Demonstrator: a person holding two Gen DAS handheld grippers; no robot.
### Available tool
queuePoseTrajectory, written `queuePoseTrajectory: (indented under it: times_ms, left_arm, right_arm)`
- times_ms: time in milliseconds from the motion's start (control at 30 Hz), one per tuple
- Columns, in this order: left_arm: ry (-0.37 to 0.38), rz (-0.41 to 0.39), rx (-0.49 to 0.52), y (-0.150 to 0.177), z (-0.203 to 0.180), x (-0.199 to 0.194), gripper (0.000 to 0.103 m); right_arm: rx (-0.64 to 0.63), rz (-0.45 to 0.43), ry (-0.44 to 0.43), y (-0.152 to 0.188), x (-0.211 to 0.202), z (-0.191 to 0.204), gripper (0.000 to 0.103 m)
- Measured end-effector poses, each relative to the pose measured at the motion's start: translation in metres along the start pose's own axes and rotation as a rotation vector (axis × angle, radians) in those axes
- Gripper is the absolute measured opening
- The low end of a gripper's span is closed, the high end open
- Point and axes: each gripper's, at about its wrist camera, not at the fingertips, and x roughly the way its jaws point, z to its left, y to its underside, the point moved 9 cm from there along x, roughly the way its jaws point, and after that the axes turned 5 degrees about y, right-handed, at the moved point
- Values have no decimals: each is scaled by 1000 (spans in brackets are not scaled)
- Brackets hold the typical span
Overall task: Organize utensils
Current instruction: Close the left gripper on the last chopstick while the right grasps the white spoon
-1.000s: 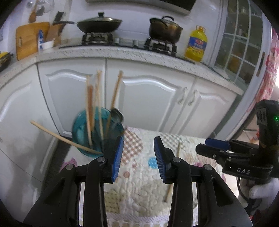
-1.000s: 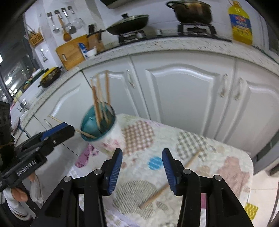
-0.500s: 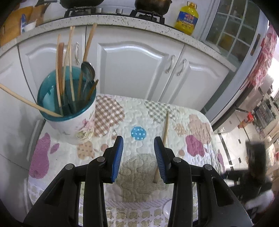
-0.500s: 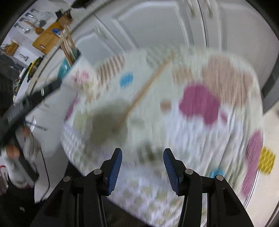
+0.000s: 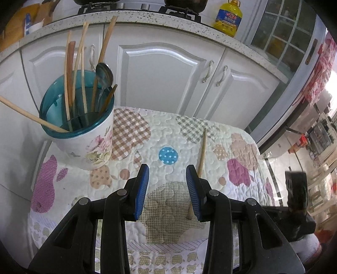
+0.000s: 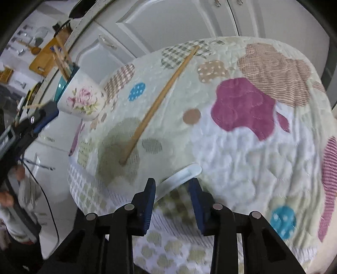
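A floral utensil cup with a teal liner stands at the table's back left and holds several chopsticks and a metal spoon. One wooden chopstick lies loose on the quilted cloth, just past my left gripper's right finger. My left gripper hovers open over the cloth with nothing between its fingers. My right gripper is low at the table's front edge, its jaws closing around a white spoon-like piece that lies between the fingers. The right wrist view also shows the chopstick and the cup.
White cabinet doors and a speckled counter with an oil bottle rise behind the table. The quilted cloth covers the whole small tabletop. My left gripper and a hand show at the left edge.
My right gripper dropped from above the table to its front edge, and its jaws narrowed around the white piece. My left gripper sank and tipped down, then held still.
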Motion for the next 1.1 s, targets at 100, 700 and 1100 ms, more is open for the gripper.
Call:
queuePoseTrajectory:
  times_ms: [100, 700, 1100]
  left_arm:
    - [-1, 6, 5, 1, 0, 3, 36]
    - [34, 116, 54, -6, -36, 68, 36]
    - [23, 173, 109, -15, -57, 108, 36]
  right_arm:
    - [2, -13, 6, -13, 3, 4, 33]
    - [28, -49, -25, -29, -20, -18, 11]
    - [-82, -56, 18, -27, 0, -7, 12]
